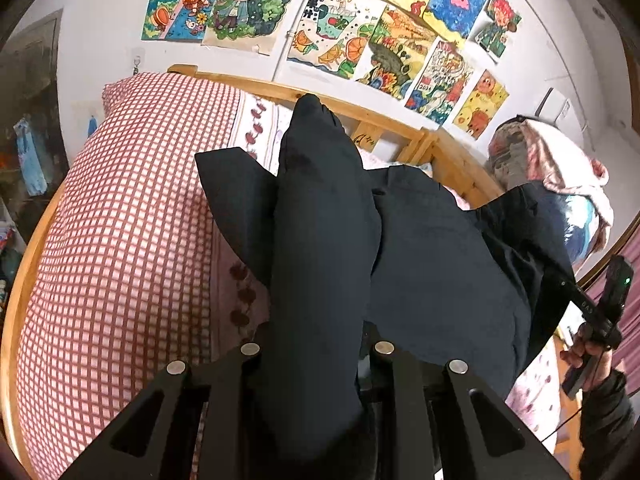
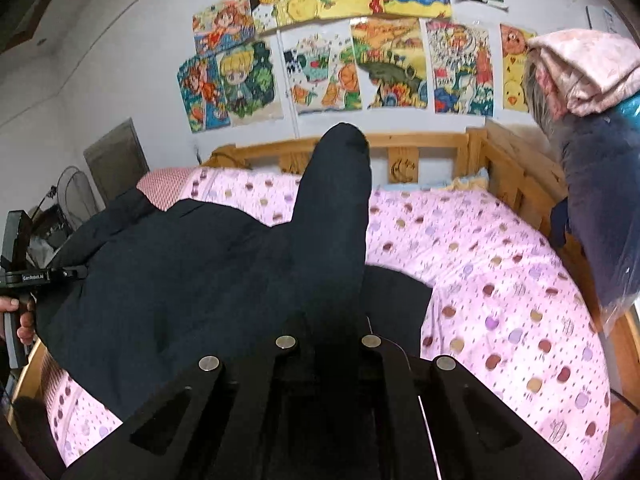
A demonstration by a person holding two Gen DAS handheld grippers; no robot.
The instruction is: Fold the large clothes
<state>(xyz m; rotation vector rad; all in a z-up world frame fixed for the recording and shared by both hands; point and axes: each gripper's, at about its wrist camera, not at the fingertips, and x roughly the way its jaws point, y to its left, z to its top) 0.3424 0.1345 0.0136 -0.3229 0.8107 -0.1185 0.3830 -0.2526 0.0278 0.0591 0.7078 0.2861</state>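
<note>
A large dark navy garment hangs spread between my two grippers above the bed. In the left wrist view its cloth wraps my left gripper, whose fingers stand pressed together under the fabric. In the right wrist view the same garment stretches off to the left and covers my right gripper, also closed on a fold of it. Each view catches the other tool: the right gripper's body in a hand at the right edge, and the left gripper's body at the left edge. The fingertips themselves are hidden by cloth.
Below lies a bed with a pink dotted sheet and a red-checked quilt. A wooden headboard and side rail fence it in. Folded bedding is stacked at the right. Drawings cover the wall.
</note>
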